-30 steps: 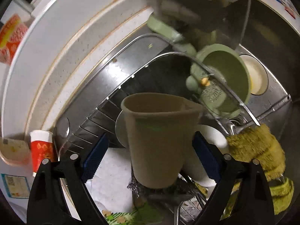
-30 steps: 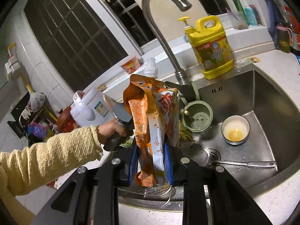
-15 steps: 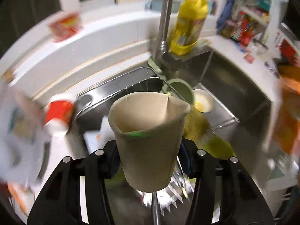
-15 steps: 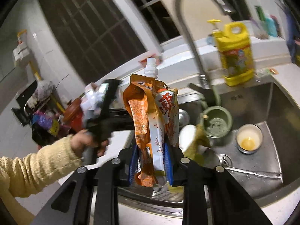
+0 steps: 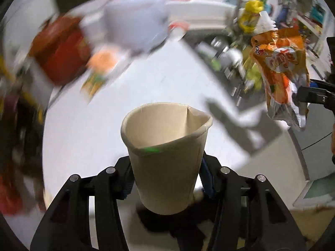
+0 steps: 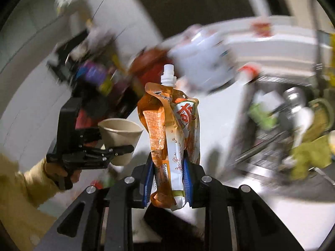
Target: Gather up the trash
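The left gripper [image 5: 166, 185] is clamped on a beige paper cup [image 5: 166, 152], upright, its rim dented into a small spout on the right side; the cup's base hides the inner faces of the fingers, and the dark shape just below it is too blurred to name. The right gripper [image 6: 166, 185] pinches an orange spouted drink pouch [image 6: 170, 138] near its bottom, the white uncapped spout pointing up and the pouch crumpled. Both are held above a white countertop [image 5: 83, 138]. Nearly everything behind is smeared by motion — a red container [image 5: 60, 52], a white jug [image 5: 136, 21] and the sink area [image 6: 293, 129] at the right show only as streaks. The right wrist view also catches the cup in the left gripper, held by a yellow-sleeved arm [image 6: 23, 188] cut off at the edge.
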The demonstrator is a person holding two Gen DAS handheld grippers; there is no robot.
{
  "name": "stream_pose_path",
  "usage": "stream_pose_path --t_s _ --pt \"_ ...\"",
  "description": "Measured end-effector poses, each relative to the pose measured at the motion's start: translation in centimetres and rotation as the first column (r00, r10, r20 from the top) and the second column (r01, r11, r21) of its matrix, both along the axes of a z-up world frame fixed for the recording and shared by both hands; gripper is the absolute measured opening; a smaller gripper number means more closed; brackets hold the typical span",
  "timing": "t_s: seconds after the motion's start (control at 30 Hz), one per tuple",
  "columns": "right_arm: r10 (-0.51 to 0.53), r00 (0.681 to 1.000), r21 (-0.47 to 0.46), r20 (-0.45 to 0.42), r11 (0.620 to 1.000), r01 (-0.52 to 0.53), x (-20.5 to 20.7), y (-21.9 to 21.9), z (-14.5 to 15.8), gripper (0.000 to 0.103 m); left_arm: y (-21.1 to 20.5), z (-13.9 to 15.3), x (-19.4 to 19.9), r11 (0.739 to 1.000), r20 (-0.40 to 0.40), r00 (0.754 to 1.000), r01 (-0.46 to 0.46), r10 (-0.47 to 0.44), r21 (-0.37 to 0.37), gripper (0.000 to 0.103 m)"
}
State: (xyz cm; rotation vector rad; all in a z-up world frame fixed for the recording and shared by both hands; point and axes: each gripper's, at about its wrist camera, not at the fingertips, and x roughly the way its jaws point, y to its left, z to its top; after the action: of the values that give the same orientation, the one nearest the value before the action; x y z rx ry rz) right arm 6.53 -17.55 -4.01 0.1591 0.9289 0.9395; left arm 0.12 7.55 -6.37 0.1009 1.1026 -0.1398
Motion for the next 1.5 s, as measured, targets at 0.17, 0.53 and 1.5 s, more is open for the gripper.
stream_pose_path --t_s 0.17,0.53,1.5 --pt "0.162 0.976 -0.03 -0.147 0.985 -0.168 -6.1 8.7 -3.2 0.025 6.6 -5.1 -7.9 0.995 -0.153 0.984 -0.095 0.093 -0.006 0.051" --pt "0.124 0.881 -0.331 -0.457 0.895 -0.298 -14.5 19.8 -27.7 0.025 11.9 -31.0 -13.2 0.98 -0.465 0.871 -0.195 0.16 -0.029 0.051" --pt "0.002 1.0 -0.421 -0.001 0.907 -0.002 -14.7 18.1 -12.0 0.097 10.1 -11.6 -12.1 0.958 -0.061 0.956 -0.287 0.288 0.027 0.085"
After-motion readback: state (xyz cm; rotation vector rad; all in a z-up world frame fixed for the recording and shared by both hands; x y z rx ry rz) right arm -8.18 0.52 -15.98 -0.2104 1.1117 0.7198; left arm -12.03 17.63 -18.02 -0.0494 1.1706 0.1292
